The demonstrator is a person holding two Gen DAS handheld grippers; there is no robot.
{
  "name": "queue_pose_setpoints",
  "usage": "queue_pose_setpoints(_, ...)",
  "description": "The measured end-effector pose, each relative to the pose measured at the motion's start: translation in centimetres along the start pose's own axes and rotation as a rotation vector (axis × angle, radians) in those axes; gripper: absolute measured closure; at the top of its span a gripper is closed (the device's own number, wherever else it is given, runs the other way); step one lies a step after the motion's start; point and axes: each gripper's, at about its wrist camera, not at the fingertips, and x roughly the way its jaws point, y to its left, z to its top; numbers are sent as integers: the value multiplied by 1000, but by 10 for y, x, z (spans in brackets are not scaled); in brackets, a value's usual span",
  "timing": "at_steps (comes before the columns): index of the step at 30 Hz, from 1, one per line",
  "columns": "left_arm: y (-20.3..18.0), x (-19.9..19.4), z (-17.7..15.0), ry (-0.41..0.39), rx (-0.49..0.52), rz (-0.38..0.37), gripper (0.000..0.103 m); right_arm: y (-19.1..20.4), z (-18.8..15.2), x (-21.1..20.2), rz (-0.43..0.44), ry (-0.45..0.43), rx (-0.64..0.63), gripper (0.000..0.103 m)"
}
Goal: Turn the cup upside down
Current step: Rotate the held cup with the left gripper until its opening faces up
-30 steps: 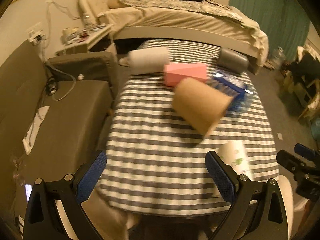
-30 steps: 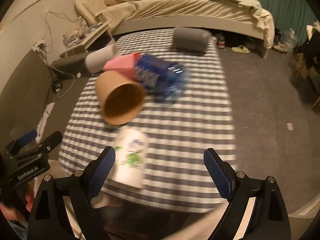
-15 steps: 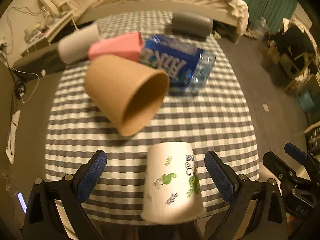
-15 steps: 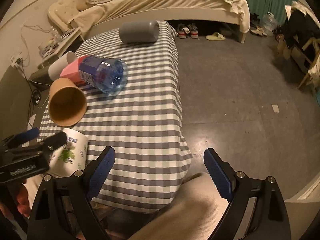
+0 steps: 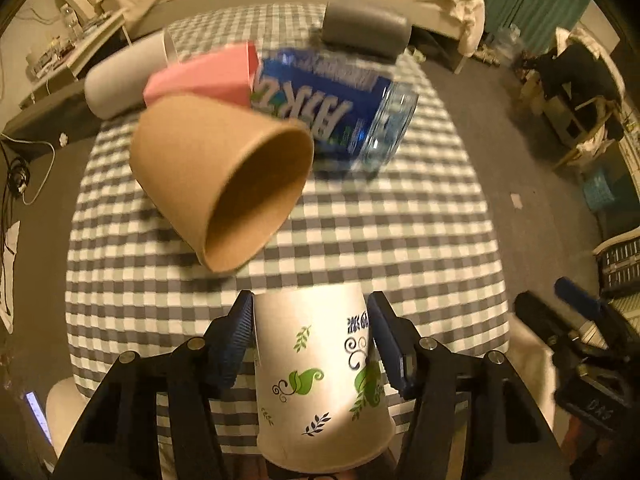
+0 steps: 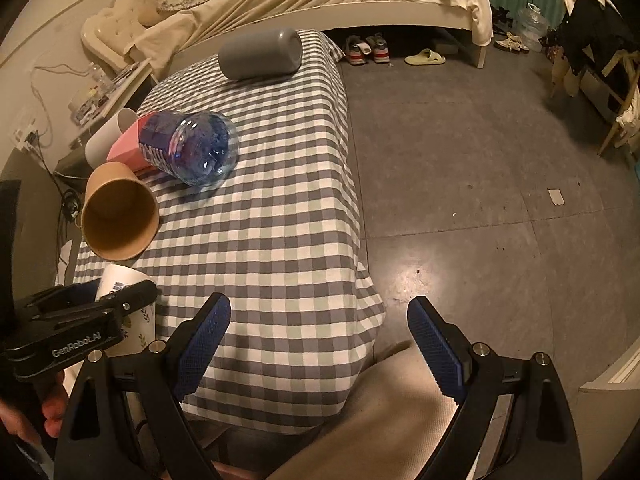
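My left gripper (image 5: 310, 332) has just clamped the white leaf-printed paper cup (image 5: 320, 376) at the table's (image 5: 400, 232) six-o'clock edge, ready to turn over; right gripper (image 6: 318, 340) gapes empty.

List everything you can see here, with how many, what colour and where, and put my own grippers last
white cup: 1, white with green leaves, near table edge, between left gripper's fingers
brown cup: 1, brown, on its side mid-table
water bottle: 1, clear, blue label, lying behind brown cup
pink box: 1, pink, beside bottle
white cylinder: 1, far left
grey cylinder: 1, far end
table: 1, grey-white check cloth
left gripper: black, blue pads, shut on white cup
right gripper: black, blue pads, open, empty
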Motion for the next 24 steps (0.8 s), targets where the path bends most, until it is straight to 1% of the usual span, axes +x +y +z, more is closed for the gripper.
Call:
queue_pose_setpoints(6,2,-29,6,-99,22,13,44,7,-3,-4,-2,-6,-12,13)
queue_pose_setpoints(10,-1,-37,2,-128,28,5,44,9,-9,-7,-7,-6,-11,13)
queue_pose_setpoints(15,-8,-38,-15,-143,58,4,44,7,-12,-11,-17,-11,-7,13)
queue_pose_setpoints(17,-8,-32,-21,-124,62,6,44,6,-13,-13,-20,-15,-4,13)
queue_pose_setpoints(19,-5,-28,-24,-107,43,-4,44,5,-13,-14,-23,-17,-1,13)
queue_pose_setpoints(21,-2,-31,-22,-112,27,-17,44,5,-13,-15,-24,-20,0,13)
queue_pose_setpoints(24,-3,-42,-9,-142,22,-35,44,4,-14,-16,-25,-19,0,13)
